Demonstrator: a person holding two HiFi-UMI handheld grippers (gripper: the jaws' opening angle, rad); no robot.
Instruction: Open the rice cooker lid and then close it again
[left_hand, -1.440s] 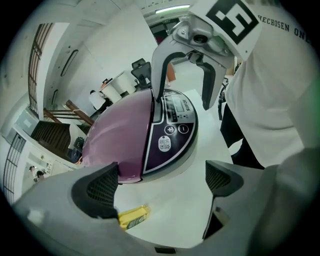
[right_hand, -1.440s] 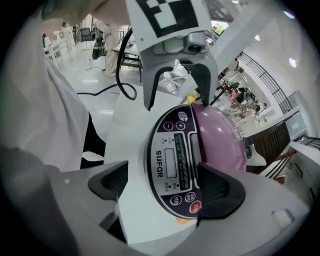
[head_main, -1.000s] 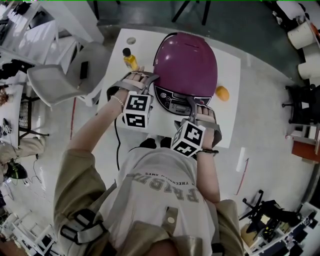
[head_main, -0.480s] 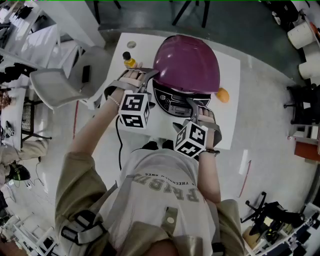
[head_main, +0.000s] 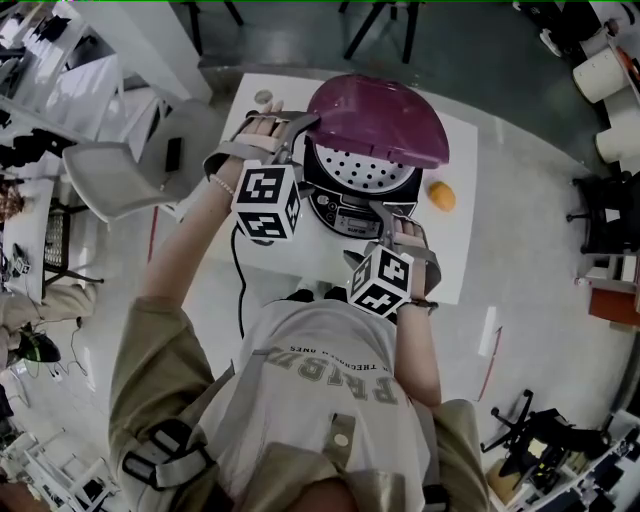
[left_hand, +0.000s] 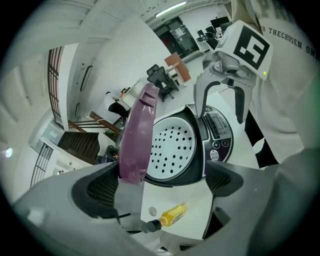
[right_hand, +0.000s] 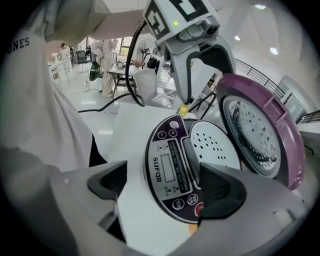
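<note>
The rice cooker (head_main: 362, 190) stands on the white table (head_main: 455, 255). Its purple lid (head_main: 378, 118) is tilted up on the far hinge, baring the perforated white inner plate (head_main: 366, 170). My left gripper (head_main: 292, 138) is at the lid's left rim with its jaws wide apart. In the left gripper view the lid's edge (left_hand: 136, 137) rests by the left finger (left_hand: 97, 187), and nothing is pinched by the left gripper (left_hand: 162, 182). My right gripper (head_main: 400, 222) is open at the cooker's front. In the right gripper view that gripper (right_hand: 165, 185) straddles the control panel (right_hand: 172, 170).
A small yellow bottle (left_hand: 172, 214) lies on the table left of the cooker, beside a small round disc (head_main: 263, 97). An orange (head_main: 442, 196) sits to the cooker's right. A grey chair (head_main: 120, 170) stands left of the table. The black power cord (head_main: 238, 290) hangs off the near edge.
The lid has swung up from closed to partly raised, uncovering the inner plate. My left gripper has risen with the lid's rim. The right gripper has stayed by the control panel.
</note>
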